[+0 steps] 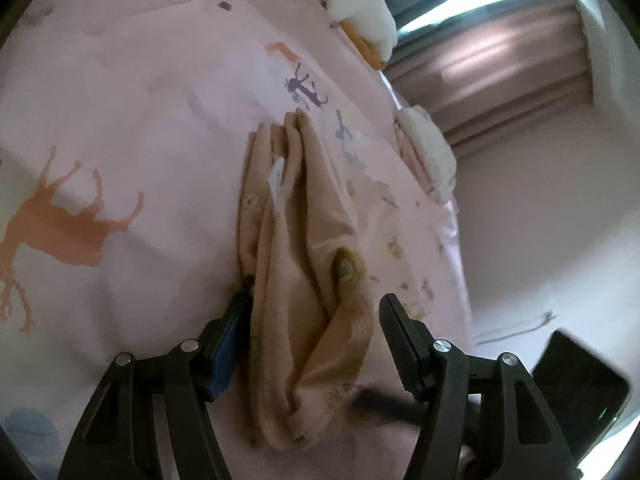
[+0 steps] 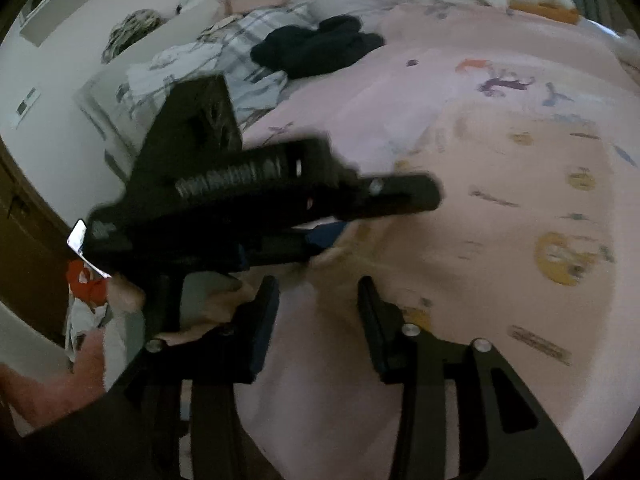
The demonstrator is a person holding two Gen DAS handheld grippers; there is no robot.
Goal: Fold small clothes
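A small beige garment (image 1: 288, 240) with a lion print lies bunched lengthwise on the pink animal-print bedsheet (image 1: 140, 120). My left gripper (image 1: 316, 326) straddles its near end. The left pad touches the cloth and a thin gap shows at the right pad, so the jaws stand open. In the right wrist view my right gripper (image 2: 320, 312) is open over pale pink fabric with nothing pressed between its fingers. The black housing of the left tool (image 2: 248, 188) crosses just beyond it, with a bit of beige cloth (image 2: 332, 260) at its blue pads.
A pale cloth with lion prints (image 2: 560, 256) spreads to the right. Dark clothes (image 2: 320, 48) and a plaid cloth (image 2: 248, 40) lie at the far side of the bed. A white plush (image 1: 360, 4) sits by the curtain (image 1: 500, 60). A hand (image 2: 40, 392) is at lower left.
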